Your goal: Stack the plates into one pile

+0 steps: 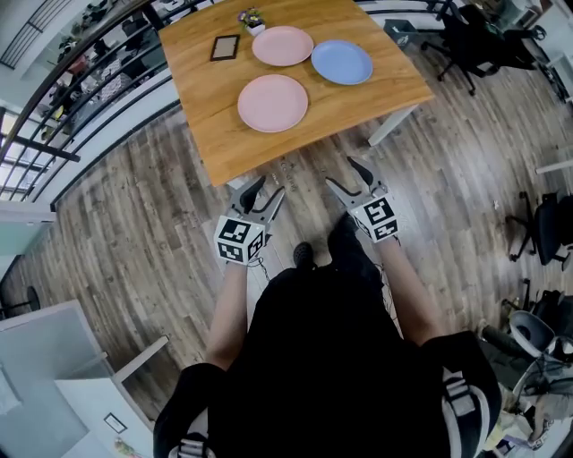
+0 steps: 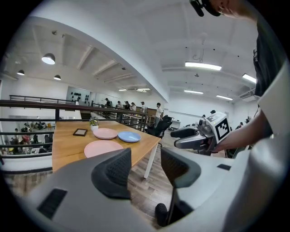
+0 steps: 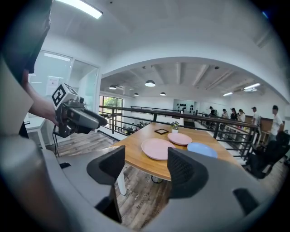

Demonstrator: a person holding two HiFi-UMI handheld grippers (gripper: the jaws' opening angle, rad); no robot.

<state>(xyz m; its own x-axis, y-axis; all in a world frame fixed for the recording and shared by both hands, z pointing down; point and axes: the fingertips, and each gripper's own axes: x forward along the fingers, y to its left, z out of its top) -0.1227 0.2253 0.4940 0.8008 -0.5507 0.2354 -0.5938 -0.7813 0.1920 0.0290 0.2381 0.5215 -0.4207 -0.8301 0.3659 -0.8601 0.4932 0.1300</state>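
**Head view: three plates still single, both grippers empty, nothing stacked**

Plates: three, each lying flat and on its own on the table (image 1: 215, 134); no plate rests on another. Reading the tabletop as a dial from its centre:
- near pink plate (image 1: 273, 102) at 6 o'clock, closest to the person
- far pink plate (image 1: 282, 46) at 12 o'clock
- blue plate (image 1: 341, 62) at about 2 o'clock

The blue plate's rim sits just beside the far pink plate's rim; I cannot tell whether they touch. The near pink plate is apart from both.

Other items on the table: a dark picture frame (image 1: 225, 47) at 10 o'clock, and a small potted plant (image 1: 251, 20) near 12 o'clock, beyond the far pink plate at the far edge.

Grippers: the left gripper (image 1: 269, 186) has its jaws spread wide. Its own view shows only floor and the table between the pads. The right gripper (image 1: 338, 171) is the same, jaws wide and nothing held. Both hang side by side over the wooden floor, off the table's near edge at 6 o'clock, pointing toward the plates and well apart from them.

Progress (judgement): none of the task is done. All of it is left:
- reach the table
- lift one plate onto another
- add the third to make a single pile

Any plate could serve as the base. The blue and far pink plates are neighbours, so that transfer looks the shortest.
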